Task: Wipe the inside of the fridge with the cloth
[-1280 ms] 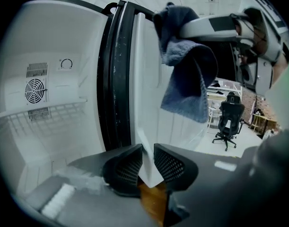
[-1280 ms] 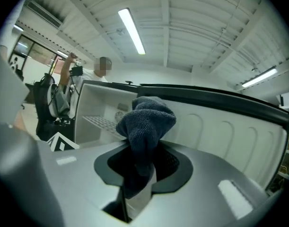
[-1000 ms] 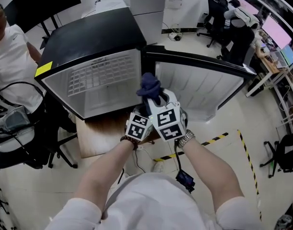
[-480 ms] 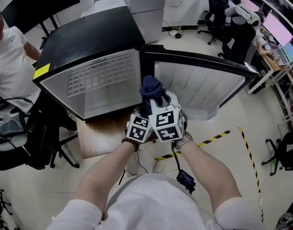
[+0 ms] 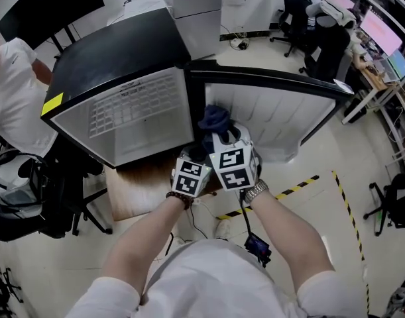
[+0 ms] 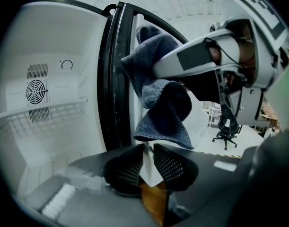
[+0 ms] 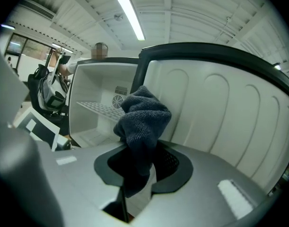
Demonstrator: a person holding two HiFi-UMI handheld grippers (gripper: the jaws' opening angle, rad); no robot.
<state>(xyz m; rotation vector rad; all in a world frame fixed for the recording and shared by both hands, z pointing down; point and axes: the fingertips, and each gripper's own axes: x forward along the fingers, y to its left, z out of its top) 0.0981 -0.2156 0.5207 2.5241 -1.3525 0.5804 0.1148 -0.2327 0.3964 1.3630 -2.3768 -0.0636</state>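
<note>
Between the right gripper's (image 7: 135, 167) jaws sits crumpled, nubby cloth (image 7: 143, 115).

- Person in a white T-shirt (image 5: 13, 91) at the left edge, partly cut off by the frame.
- Dark monitor (image 5: 53, 2) on a stand, top left, behind that person.
- Tall white cabinet (image 5: 197, 8) at the top middle, against the wall.
- Wooden tabletop (image 5: 132, 194), bare brown strip showing low and left of centre.
- Black-and-yellow floor tape (image 5: 300, 189), angled across the pale floor, turning a corner at the right.
- Small black device with a blue screen (image 5: 256, 247) on the floor, cable attached.
- Black office chairs (image 5: 293, 8), top right, near a desk.
- Pink-lit monitor (image 5: 381, 32) at the far right edge.
- Ceiling strip light (image 7: 130, 16), lit, between white roof beams.
</note>
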